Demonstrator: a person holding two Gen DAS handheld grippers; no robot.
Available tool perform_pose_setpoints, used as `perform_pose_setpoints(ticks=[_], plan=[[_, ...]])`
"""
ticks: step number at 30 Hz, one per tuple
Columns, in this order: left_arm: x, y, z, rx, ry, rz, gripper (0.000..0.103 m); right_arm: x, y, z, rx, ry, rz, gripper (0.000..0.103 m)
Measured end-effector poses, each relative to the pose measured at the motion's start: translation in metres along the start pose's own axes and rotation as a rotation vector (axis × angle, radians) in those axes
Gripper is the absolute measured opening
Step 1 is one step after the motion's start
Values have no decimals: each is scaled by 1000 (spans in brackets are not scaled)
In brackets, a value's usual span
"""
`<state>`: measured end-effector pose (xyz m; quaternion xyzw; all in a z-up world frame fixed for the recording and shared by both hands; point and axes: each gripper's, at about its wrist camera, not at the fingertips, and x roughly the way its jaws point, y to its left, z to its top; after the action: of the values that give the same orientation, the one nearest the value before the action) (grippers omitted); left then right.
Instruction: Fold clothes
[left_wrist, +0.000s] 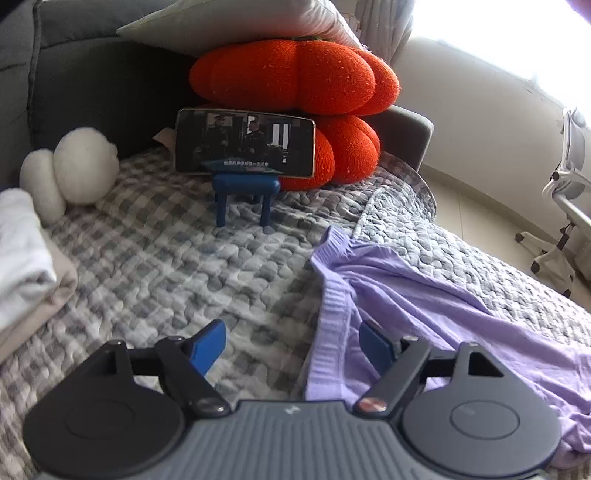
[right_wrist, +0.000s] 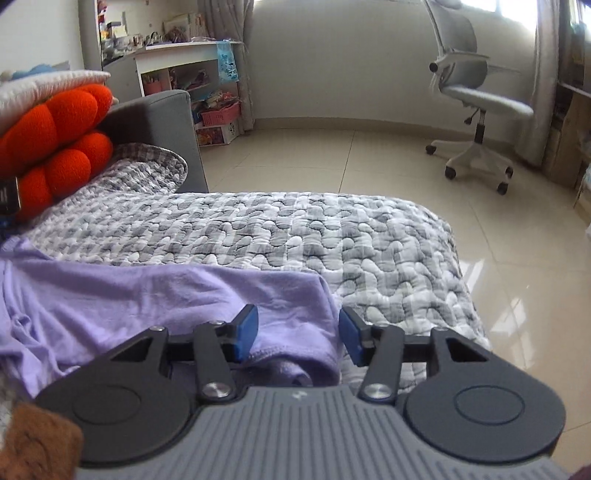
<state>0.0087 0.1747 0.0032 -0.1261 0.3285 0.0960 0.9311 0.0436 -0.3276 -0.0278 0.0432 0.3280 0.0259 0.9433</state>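
A lilac garment (left_wrist: 424, 306) lies spread and wrinkled on the grey-and-white quilted cover (left_wrist: 177, 266). Its ribbed band (left_wrist: 332, 302) runs down the left edge of the cloth. My left gripper (left_wrist: 291, 345) is open, its blue pads wide apart; the ribbed band lies loose between them, near the right pad. In the right wrist view the same lilac garment (right_wrist: 147, 302) ends at a corner under my right gripper (right_wrist: 298, 334). That gripper is open too, with the cloth's corner lying slack between its blue pads.
A phone (left_wrist: 244, 142) on a small blue stand (left_wrist: 245, 197) plays video in front of orange cushions (left_wrist: 295, 81). White plush balls (left_wrist: 74, 173) and folded pale clothes (left_wrist: 22, 258) sit at the left. The cover's edge (right_wrist: 461, 266) drops to tiled floor; an office chair (right_wrist: 476, 103) stands beyond.
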Motion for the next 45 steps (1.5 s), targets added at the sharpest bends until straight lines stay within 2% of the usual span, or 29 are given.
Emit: perform_pose_setpoints(ticks=[6,10,12,17,18,20,21,23,25,26,32,36,38,41,45], plan=[[-22,4,-27,-43,34,-38,83,-28,0,-9,11,-10,-42,53],[-25,16,-40,-155,51,-65,82,-63,2,-24,15,-39,-8,53],[-22,13,-43,-162,70,-99,82,-76,4,-32,-17,-30,7,53],[-4,-3,-44,-167,73,-96,76,-90,24,-58,-99,29,47,53],[-1,-6,-44,-172,68,-91,73,-89,30,-64,-117,40,49,53],[4,-13,-43,-160,52,-76,51,-85,41,-75,-159,58,37,54],[7,-15,-42,-153,56,-78,23,-81,45,-81,-171,66,29,54],[7,-9,-40,-191,61,-90,23,-75,50,-90,-198,54,8,52],[0,-3,-36,-190,37,-79,23,-74,54,-92,-219,10,-17,28],[-4,0,-33,-186,21,-69,23,-74,53,-89,-198,6,-39,5],[-44,39,-7,-248,-49,-77,22,-109,28,-62,-58,-99,-53,4],[-73,59,3,-243,-91,-88,22,-149,6,-46,50,-167,16,4],[-79,67,1,-239,-84,-74,22,-167,-7,-43,125,-198,64,4],[-68,77,-13,-239,-39,-48,22,-168,-19,-47,158,-177,65,4],[-47,89,-31,-265,25,-36,22,-141,-20,-66,108,-72,-46,4]])
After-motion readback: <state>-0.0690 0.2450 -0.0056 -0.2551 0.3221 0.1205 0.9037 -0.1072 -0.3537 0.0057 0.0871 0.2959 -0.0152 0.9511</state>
